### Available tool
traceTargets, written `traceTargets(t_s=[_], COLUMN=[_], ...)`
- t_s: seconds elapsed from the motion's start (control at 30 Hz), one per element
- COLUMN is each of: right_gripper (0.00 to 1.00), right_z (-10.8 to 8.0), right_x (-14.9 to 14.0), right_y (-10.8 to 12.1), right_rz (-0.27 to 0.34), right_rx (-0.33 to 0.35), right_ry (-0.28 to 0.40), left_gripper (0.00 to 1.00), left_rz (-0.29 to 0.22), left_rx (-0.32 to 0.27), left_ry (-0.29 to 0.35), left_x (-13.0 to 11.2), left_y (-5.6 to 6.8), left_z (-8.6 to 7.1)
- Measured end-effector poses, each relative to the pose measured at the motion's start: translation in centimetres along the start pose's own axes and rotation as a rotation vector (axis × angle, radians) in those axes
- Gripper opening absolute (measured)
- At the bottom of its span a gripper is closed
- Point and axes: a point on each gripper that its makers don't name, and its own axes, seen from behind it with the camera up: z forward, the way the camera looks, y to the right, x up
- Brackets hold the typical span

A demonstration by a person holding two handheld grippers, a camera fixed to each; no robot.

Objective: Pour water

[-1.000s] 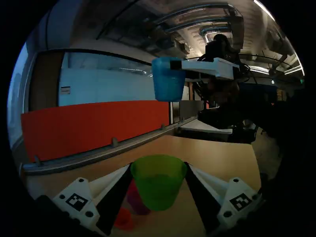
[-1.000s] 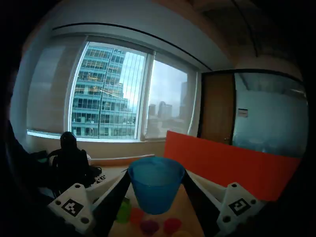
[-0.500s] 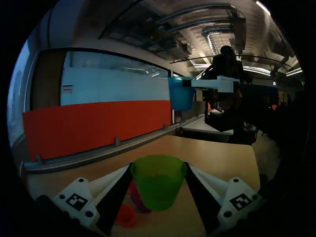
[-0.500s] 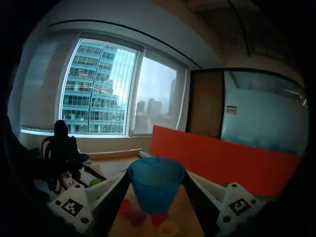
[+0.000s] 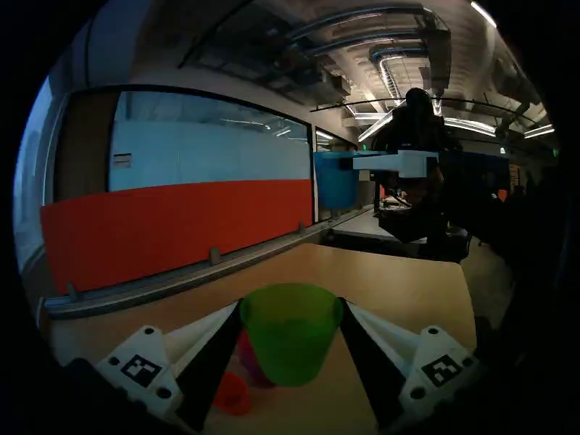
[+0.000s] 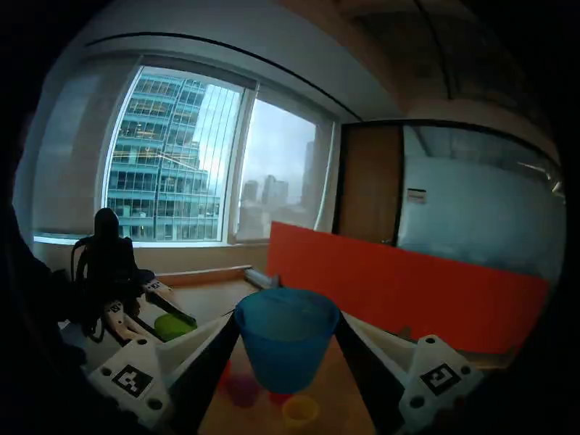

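Tipping slowly is the trick: I should bring the blue cup (image 6: 287, 355) right over the green cup (image 5: 291, 344) before any water goes out. My left tool (image 5: 290, 322) squeezes the green cup, low over the counter (image 5: 406, 290). Farther off, my right tool (image 6: 287, 326) squeezes the blue cup, held up high, well apart from it.
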Motion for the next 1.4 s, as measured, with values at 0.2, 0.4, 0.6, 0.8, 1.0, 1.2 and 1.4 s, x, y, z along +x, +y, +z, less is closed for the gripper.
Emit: traceTargets(t_s=[0.2,0.4,0.6,0.8,1.0,1.2,1.4], right_gripper=[0.94,0.93,0.94,0.94,0.94,0.94,0.94], right_z=[-0.1,-0.4,-0.7,-1.0,-1.1,-1.3,-1.6], right_x=[-1.2,-2.9,-5.1,-7.2,-9.5,-11.5,-13.3], right_y=[-0.1,-0.3,-0.6,-0.7,-0.8,-1.2,-1.3], right_rz=[0.018,0.023,0.029,0.044,0.046,0.058,0.071], right_rx=[0.007,0.015,0.028,0.04,0.045,0.065,0.074], right_ry=[-0.018,-0.042,-0.075,-0.109,-0.151,-0.191,-0.226], left_gripper=[0.89,0.89,0.89,0.89,0.9,0.89,0.89], left_rz=[0.002,0.005,0.007,-0.001,0.004,0.005,0.018], left_rx=[-0.006,-0.016,-0.025,-0.037,-0.046,-0.061,-0.077], left_ry=[-0.017,-0.042,-0.071,-0.1,-0.135,-0.169,-0.215], left_x=[-0.5,-1.5,-2.6,-3.9,-5.4,-6.6,-8.2], left_y=[0.0,0.3,0.5,1.0,1.2,1.8,2.3], left_z=[-0.1,-0.1,-0.2,-0.2,-0.1,-0.1,0.1])
